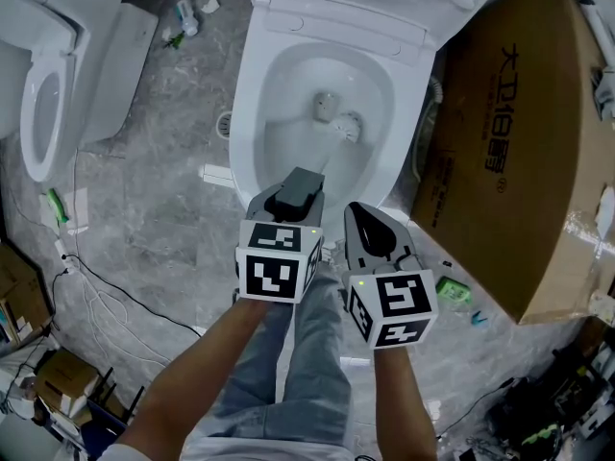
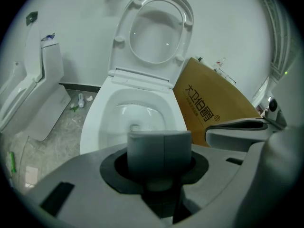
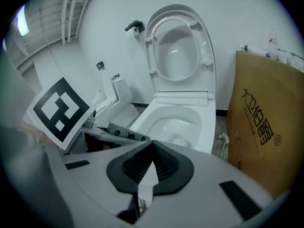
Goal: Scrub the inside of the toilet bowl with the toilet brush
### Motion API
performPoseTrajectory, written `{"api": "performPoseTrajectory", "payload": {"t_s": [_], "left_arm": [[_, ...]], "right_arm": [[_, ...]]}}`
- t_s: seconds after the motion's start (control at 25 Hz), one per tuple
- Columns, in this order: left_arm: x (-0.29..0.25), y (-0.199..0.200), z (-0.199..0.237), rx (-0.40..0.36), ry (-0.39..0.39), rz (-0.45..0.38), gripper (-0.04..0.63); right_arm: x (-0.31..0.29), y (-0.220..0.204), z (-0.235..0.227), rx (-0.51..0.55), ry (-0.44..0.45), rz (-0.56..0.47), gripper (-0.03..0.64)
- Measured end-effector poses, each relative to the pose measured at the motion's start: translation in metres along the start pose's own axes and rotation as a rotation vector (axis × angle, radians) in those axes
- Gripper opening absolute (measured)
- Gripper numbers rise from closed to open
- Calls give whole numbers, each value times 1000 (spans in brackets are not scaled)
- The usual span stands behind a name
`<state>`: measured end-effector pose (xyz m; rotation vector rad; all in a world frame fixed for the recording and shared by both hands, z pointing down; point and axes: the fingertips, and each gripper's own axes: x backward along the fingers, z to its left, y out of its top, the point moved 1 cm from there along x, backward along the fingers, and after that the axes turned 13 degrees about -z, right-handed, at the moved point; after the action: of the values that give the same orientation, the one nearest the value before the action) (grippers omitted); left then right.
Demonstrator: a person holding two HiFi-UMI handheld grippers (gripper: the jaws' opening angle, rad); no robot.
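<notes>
The right hand-held gripper [image 1: 363,214] clamps the toilet brush [image 1: 347,127] inside the toilet bowl [image 1: 281,92]; the left hand-held gripper [image 1: 304,179] is closed, empty.

a makeshift test or storage room, not a lived-in bathroom — a toilet [image 1: 252,99] and a second toilet [image 1: 67,3] stand close on a grey marbled floor [image 1: 163,209], a cardboard box [image 1: 519,142] leans beside — loose cables [image 1: 96,301] and litter [image 1: 187,17] lie about.
</notes>
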<state>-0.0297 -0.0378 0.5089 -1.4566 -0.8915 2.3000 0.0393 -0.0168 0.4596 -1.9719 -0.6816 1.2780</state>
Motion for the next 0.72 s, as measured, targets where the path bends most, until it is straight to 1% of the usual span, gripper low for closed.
{"api": "performPoseTrajectory", "payload": {"t_s": [0.72], "left_arm": [[-36,19,17,-5,18,-30,156]], "right_arm": [[-17,-3,-14,17,20,30,-2]]}}
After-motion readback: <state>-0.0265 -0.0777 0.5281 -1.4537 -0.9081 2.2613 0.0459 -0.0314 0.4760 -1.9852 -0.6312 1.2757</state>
